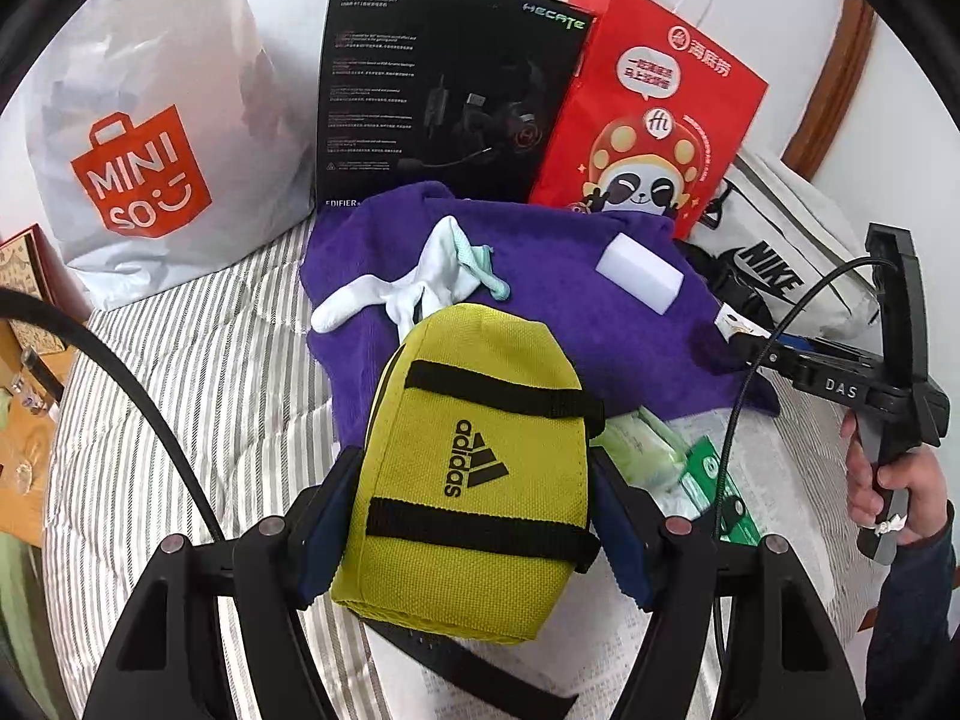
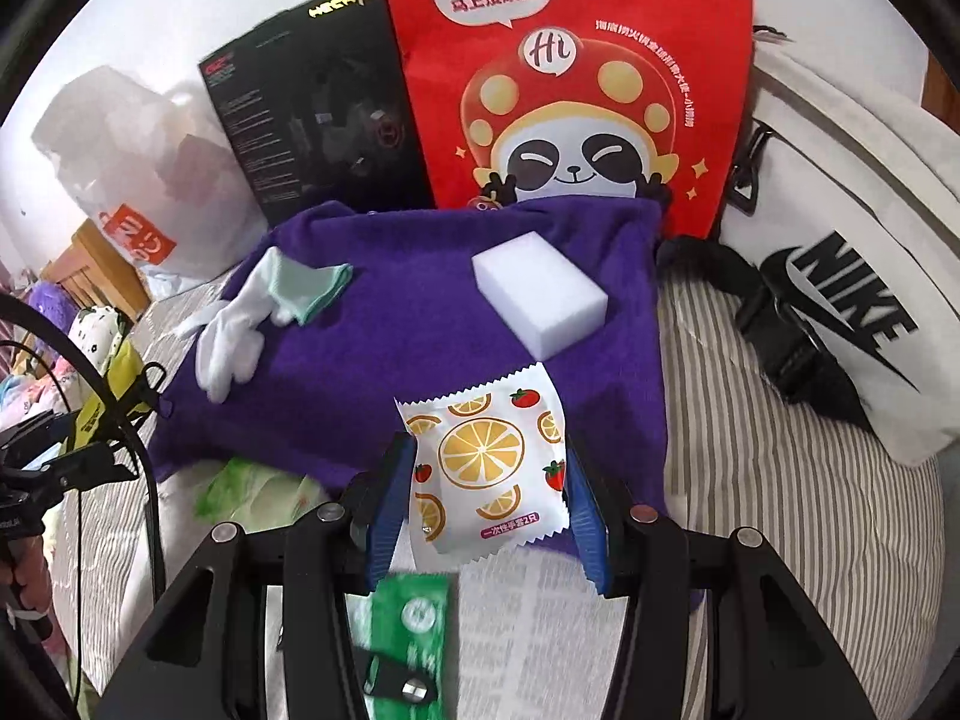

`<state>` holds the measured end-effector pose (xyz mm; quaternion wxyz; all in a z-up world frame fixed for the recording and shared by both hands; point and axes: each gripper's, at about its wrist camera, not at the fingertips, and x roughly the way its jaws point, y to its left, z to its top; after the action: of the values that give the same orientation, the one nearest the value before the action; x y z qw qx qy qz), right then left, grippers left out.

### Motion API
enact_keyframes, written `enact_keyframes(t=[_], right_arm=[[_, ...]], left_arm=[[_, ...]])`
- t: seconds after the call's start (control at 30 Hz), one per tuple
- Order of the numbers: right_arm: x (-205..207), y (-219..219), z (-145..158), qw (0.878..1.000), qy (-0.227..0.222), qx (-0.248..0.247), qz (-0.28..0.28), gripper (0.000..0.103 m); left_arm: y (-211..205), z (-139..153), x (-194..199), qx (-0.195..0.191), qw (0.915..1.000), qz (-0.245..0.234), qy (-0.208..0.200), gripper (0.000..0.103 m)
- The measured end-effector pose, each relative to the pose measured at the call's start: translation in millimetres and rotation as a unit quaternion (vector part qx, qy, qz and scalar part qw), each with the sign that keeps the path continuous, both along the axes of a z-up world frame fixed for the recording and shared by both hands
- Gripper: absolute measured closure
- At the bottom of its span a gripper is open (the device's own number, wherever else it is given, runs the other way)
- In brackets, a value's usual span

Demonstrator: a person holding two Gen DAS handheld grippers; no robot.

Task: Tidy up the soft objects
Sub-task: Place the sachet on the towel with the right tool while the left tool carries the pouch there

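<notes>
Between the blue pads of the left claw (image 1: 471, 531) sits a yellow pouch (image 1: 474, 480), gripped by its two long sides; its long axis runs away from the camera toward the purple towel (image 1: 540, 312), its printed logo reading sideways and two black straps crossing its width. The right claw (image 2: 489, 501) is closed on a small white packet (image 2: 489, 468) printed with orange slices and strawberries, held flat side up, its crimped ends pointing toward and away from the camera.

Both things hang over a bed with a grey-striped cover (image 2: 780, 480). On the towel lie a white glove (image 2: 240, 324) and a white sponge block (image 2: 540, 300), well apart. Against the white wall behind stand a white shopping bag (image 1: 150, 150), a black headset box (image 1: 444, 90) and a red paper bag (image 2: 570, 72), with a white sports bag (image 2: 852, 276) at the right. A hand (image 1: 888, 492) grips the right claw's handle.
</notes>
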<state>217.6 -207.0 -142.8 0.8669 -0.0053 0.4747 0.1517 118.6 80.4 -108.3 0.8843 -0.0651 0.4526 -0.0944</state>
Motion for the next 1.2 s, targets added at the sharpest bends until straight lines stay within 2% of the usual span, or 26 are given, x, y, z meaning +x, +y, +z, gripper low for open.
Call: enact_keyframes(t=[0.3,0.63,0.8,0.87,1.2], right_arm=[[43,5,-29,0.999,0.035,-0.02,-0.02,0.054],[62,7,-55,0.997,0.067,-0.029,-0.031,0.054],[60,10,-56,0.997,0.065,-0.033,-0.02,0.047],[61,13,-56,0.997,0.069,-0.031,-0.014,0.039],[44,14,-47,0.996,0.07,-0.05,0.005,0.029]], left_arm=[[0,-3,21,0.001,1.0,-0.001,0.004,0.033],[3,-13,42,-0.001,0.9999,-0.003,0.013,0.033],[3,-17,50,-0.008,0.9998,-0.002,0.016,0.033],[1,-17,52,-0.007,0.9999,-0.004,0.015,0.033],[-16,-24,77,0.0,0.9995,-0.025,0.019,0.033]])
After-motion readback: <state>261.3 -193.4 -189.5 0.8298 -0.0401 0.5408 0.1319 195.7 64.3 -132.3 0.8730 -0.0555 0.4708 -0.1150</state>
